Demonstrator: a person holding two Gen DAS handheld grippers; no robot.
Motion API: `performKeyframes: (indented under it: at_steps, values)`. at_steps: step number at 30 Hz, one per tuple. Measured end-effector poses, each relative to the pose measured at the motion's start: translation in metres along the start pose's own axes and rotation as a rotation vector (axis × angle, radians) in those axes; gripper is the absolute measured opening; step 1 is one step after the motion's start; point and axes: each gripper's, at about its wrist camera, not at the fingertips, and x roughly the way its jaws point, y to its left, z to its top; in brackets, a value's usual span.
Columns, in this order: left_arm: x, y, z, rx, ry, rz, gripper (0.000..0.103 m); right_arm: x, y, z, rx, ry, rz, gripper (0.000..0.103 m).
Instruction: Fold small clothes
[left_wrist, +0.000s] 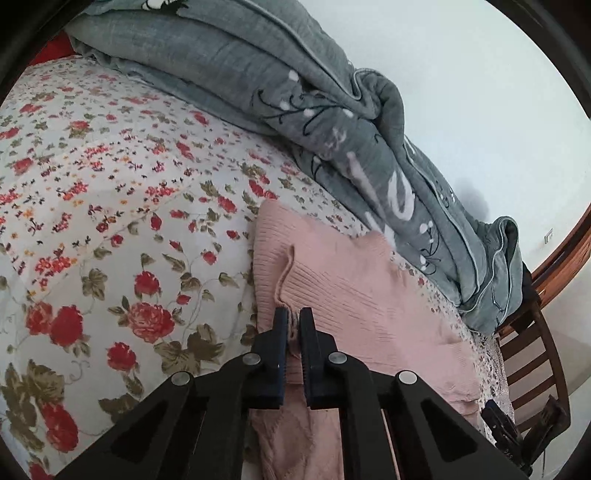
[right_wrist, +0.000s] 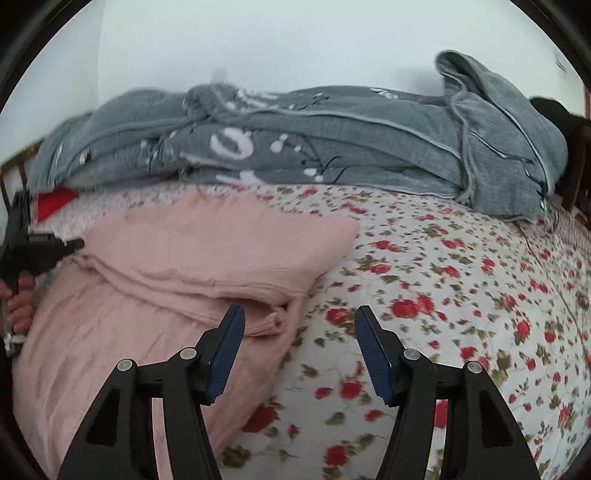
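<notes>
— While my left gripper is clamped on a seam edge of the pink knit sweater, what do you make of the step?

— Mid-fold, I'd judge. The sweater lies ahead of both my grippers on the floral bedsheet, with one layer already doubled over another. My right gripper has its jaws wide apart, holding nothing, just right of the sweater's near corner.

— So what does the next move call for?

— Probably closing my right jaws on that loose corner, so both grippers can carry the edge across together. The knit looks soft and stretchy, so uneven pulling might skew the fold.

— What does each camera give me that the other doesn't?

— My left wrist view shows the pinch itself: fabric squeezed between the pads, ribbing running away from them. It also shows a wooden chair off to the right. My right wrist view shows the stacked layers from the side, my hand on the left gripper's handle at far left, and the whole gray quilt heaped beyond the sweater.
</notes>
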Motion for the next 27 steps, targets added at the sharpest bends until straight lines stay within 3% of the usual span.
performKeyframes:
  at_steps: [3, 6, 8, 11, 17, 22, 27]
  values:
    - [-0.002, 0.003, 0.001, -0.021, -0.003, -0.024, 0.007, 0.019, 0.019, 0.003, -0.055, 0.056, -0.05, 0.06]
    - [-0.002, 0.003, 0.002, -0.026, 0.001, -0.029, 0.007, 0.039, 0.028, 0.005, -0.082, 0.107, -0.109, 0.051]
    - [-0.003, 0.003, 0.001, -0.025, 0.0, -0.035, 0.007, 0.038, 0.027, 0.008, -0.061, 0.085, -0.12, 0.033]
    - [-0.003, 0.002, 0.001, -0.018, 0.004, -0.041, 0.007, 0.036, 0.017, 0.008, -0.002, 0.073, -0.108, 0.016]
    - [-0.013, -0.003, 0.0, 0.007, -0.037, -0.061, 0.007, 0.024, 0.004, 0.007, 0.074, 0.048, -0.078, 0.014]
    - [0.001, -0.009, -0.004, 0.048, 0.034, -0.037, 0.007, 0.038, -0.016, 0.003, 0.192, 0.116, -0.023, 0.015]
    - [0.005, -0.006, -0.004, 0.033, 0.052, -0.036, 0.011, 0.037, -0.014, 0.001, 0.191, 0.106, -0.057, 0.028]
